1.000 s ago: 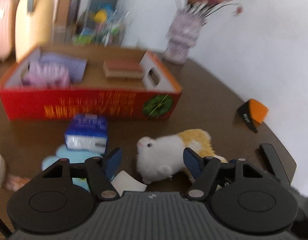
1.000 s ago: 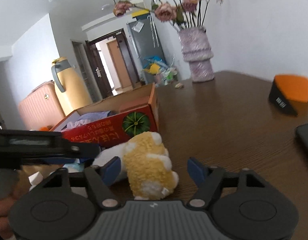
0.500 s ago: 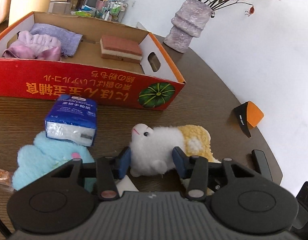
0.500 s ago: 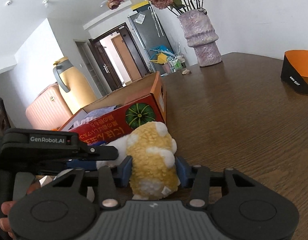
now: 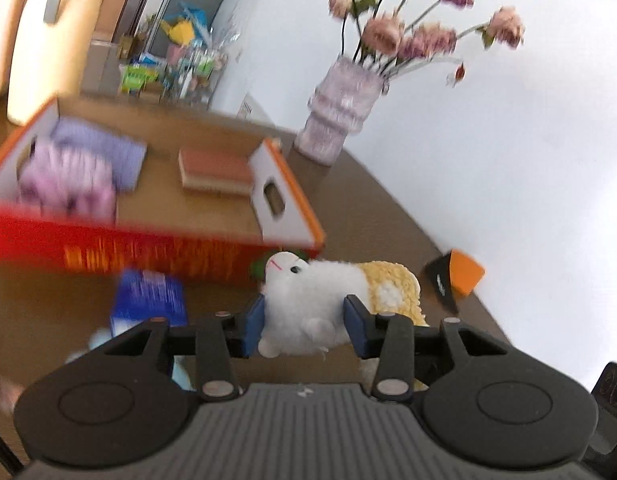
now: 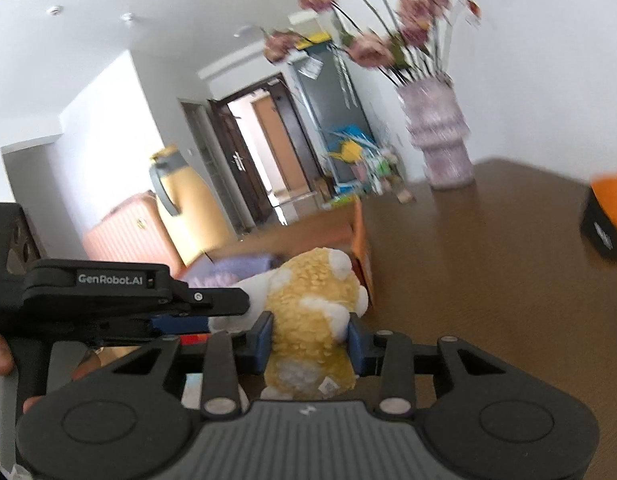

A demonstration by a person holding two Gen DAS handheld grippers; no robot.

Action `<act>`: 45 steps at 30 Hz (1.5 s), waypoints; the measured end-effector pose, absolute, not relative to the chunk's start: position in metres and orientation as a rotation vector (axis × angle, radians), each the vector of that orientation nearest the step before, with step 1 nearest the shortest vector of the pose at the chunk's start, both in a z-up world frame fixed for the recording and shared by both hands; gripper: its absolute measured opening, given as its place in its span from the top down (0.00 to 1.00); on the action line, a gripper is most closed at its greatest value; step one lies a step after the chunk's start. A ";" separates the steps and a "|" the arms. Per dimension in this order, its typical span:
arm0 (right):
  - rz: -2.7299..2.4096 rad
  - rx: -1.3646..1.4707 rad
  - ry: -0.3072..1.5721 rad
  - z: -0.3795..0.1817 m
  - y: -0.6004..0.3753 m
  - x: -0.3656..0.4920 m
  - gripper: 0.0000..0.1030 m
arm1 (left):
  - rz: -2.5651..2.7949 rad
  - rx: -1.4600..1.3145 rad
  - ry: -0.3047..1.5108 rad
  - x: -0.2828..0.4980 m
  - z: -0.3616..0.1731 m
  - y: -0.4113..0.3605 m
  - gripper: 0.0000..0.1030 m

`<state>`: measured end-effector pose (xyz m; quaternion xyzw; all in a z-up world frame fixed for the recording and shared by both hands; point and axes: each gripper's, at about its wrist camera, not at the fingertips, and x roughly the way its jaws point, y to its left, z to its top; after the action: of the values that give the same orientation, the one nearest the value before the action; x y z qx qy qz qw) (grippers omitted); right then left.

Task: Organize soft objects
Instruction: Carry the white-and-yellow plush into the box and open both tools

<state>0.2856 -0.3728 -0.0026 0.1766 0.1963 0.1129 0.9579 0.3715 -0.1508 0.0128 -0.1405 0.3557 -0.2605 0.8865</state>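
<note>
A white and yellow plush toy (image 5: 320,300) is held by both grippers above the table. My left gripper (image 5: 304,330) is shut on its white front half. My right gripper (image 6: 308,342) is shut on its yellow rear half (image 6: 312,308). The red cardboard box (image 5: 148,248) stands behind, holding purple cloths (image 5: 76,168) and a pink sponge (image 5: 216,170). A blue tissue pack (image 5: 148,300) and a light blue plush (image 5: 96,340) lie on the table at the left.
A purple vase (image 5: 340,116) with dried flowers stands at the back of the brown table (image 5: 368,216). An orange and black object (image 5: 456,280) lies near the right edge. The left gripper body (image 6: 108,296) shows in the right wrist view.
Both grippers have lifted the plush toy off the table and toward the box. The view is blurred by motion.
</note>
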 end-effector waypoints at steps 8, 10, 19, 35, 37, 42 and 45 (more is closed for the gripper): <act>0.282 0.343 0.379 0.062 -0.369 0.388 0.64 | -0.524 -0.285 0.671 0.443 0.086 -0.142 0.58; 0.288 0.346 0.408 0.061 -0.369 0.419 0.64 | -0.491 -0.271 0.668 0.469 0.094 -0.144 0.59; 0.233 0.326 0.591 -0.002 -0.351 0.505 0.64 | -0.412 -0.311 0.862 0.569 0.021 -0.141 0.58; 0.151 0.099 0.564 0.036 -0.333 0.486 0.56 | -0.432 -0.204 0.868 0.563 0.017 -0.146 0.46; 0.156 0.095 0.552 0.062 -0.338 0.478 0.56 | -0.432 -0.164 0.806 0.541 0.042 -0.141 0.42; 0.182 0.078 0.477 0.123 -0.349 0.432 0.43 | -0.378 -0.075 0.622 0.475 0.110 -0.119 0.25; 0.190 0.065 0.428 0.145 -0.353 0.395 0.40 | -0.324 0.040 0.491 0.424 0.136 -0.105 0.20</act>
<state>0.3953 -0.3526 0.1448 0.0323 0.2119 0.0942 0.9722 0.4236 -0.1053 0.1361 0.0199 0.2419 -0.1598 0.9568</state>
